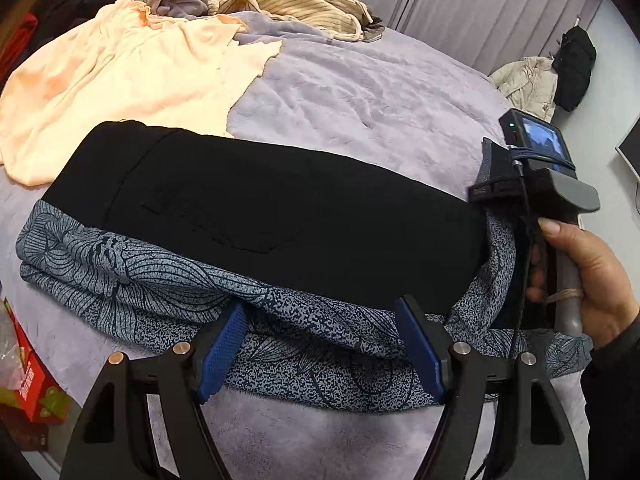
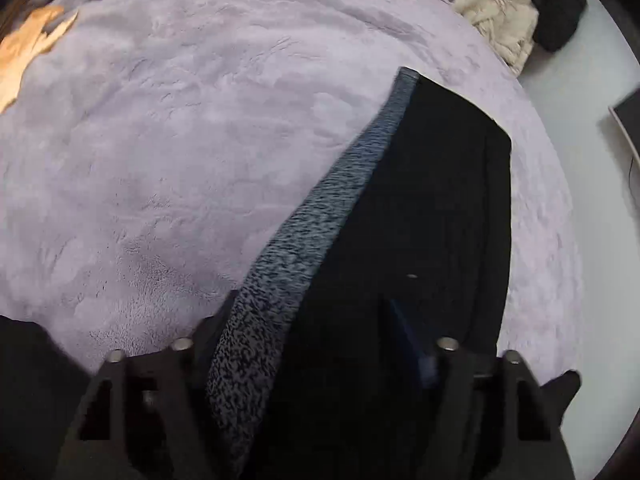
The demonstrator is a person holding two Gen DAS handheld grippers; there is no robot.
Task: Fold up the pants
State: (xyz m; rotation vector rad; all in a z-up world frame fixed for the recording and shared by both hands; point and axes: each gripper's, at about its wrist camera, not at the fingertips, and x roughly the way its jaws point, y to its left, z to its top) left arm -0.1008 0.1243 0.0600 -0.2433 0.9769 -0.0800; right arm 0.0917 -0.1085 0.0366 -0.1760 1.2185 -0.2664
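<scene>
Black pants (image 1: 260,208) lie folded in a long band across a lilac bed cover (image 1: 360,88). Under them lies a blue-grey patterned garment (image 1: 120,280), which sticks out along the near edge. My left gripper (image 1: 320,304) is open, its blue pads (image 1: 220,352) hovering over the patterned cloth without pressing it. A hand (image 1: 592,272) holds the right gripper's handle (image 1: 564,196) at the pants' right end. In the blurred right wrist view, the right gripper (image 2: 310,324) stands open over the black pants (image 2: 420,220) and the patterned strip (image 2: 304,232). Cloth lies between its fingers.
A peach garment (image 1: 120,72) lies spread at the back left, with a tan ribbed garment (image 1: 296,0) heaped behind it. A red box (image 1: 32,380) stands off the bed's left edge. A beige coat (image 1: 528,84) and a black bag (image 1: 576,64) sit beyond the right edge.
</scene>
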